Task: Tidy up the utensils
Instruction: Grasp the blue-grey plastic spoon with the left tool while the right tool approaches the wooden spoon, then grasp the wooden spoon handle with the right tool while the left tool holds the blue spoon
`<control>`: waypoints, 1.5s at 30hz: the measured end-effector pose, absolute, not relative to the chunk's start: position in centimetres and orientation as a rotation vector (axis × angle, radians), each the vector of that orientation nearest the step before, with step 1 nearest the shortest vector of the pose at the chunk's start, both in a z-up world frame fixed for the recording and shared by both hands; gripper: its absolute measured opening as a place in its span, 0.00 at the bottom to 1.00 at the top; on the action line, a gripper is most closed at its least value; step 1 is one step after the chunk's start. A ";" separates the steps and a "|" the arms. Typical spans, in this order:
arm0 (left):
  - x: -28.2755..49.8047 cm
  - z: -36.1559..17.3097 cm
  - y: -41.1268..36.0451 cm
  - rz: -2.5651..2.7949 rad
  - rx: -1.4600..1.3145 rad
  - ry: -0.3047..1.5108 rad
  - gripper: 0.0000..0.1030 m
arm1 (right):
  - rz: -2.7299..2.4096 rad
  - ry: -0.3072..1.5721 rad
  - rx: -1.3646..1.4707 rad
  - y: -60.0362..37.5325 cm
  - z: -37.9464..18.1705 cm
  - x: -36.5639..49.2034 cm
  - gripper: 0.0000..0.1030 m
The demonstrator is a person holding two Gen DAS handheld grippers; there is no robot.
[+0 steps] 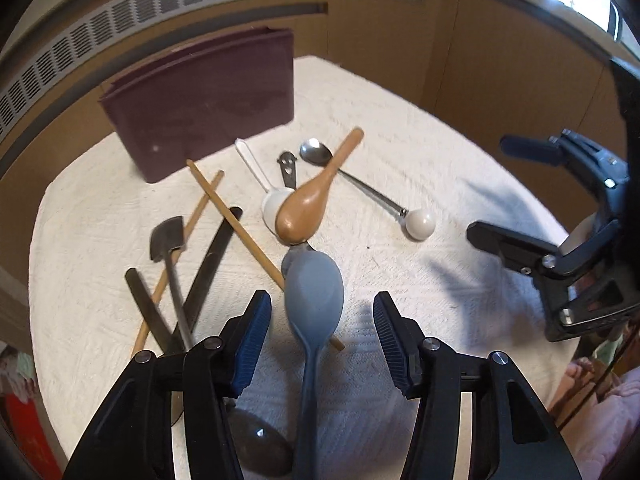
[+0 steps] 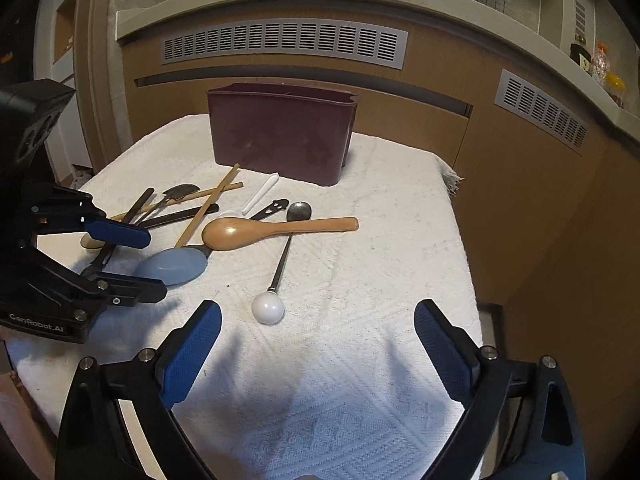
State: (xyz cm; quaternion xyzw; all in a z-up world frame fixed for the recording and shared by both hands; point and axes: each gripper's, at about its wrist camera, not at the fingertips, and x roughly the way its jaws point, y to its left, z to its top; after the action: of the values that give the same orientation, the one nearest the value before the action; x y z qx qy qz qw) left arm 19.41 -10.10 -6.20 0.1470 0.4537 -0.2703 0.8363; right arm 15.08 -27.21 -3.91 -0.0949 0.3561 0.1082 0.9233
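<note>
Blue silicone spoon (image 1: pixel 314 300): probably light, flexible; grip at neck. Left gripper (image 1: pixel 320 340) half-open astride it, pads clear; right gripper (image 2: pixel 318 344) wide, empty.

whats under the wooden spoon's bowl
The wooden spoon has its bowl resting on a white scoop and a dark slotted utensil; its handle crosses the ball-ended metal spoon. What else lies beneath is hidden.

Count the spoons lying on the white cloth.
4 clear spoons: blue spoon between the left hand-held gripper pads, wooden spoon mid-pile, white spoon beneath it, ball-handled metal spoon rightmost. Others may hide in the pile.
</note>
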 end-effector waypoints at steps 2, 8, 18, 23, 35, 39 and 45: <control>19.7 -6.6 -10.3 -0.560 0.327 0.981 0.47 | 0.222 0.723 -0.210 -27.3 -4.0 15.0 0.92; 20.4 -6.6 -8.7 -0.517 0.220 0.959 0.33 | 0.303 0.699 -0.280 -26.9 -3.4 16.1 0.92; 21.4 -3.4 -1.3 -0.314 -0.057 0.808 0.33 | 0.284 0.825 -0.287 -26.4 -4.3 27.5 0.09; 22.5 -3.2 0.8 -0.273 -0.135 0.798 0.33 | 0.260 0.893 -0.351 -25.6 -6.4 31.7 0.10; 22.6 -2.9 2.7 -0.236 -0.197 0.776 0.33 | 0.529 1.034 -0.258 -24.8 -4.8 23.0 0.16; 22.2 -3.2 2.3 -0.242 -0.192 0.789 0.33 | 0.609 0.920 -0.305 -22.6 -3.1 22.2 0.52; 21.3 -3.0 2.0 -0.257 -0.187 0.799 0.33 | 0.632 0.979 -0.248 -19.6 -4.7 27.3 0.43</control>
State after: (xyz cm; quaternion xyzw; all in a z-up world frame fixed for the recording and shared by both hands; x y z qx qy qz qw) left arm 21.31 2.05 -3.04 -0.0907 0.3872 -0.1243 0.9091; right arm 27.32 -19.56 -4.74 -0.1169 0.4609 0.2979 0.8278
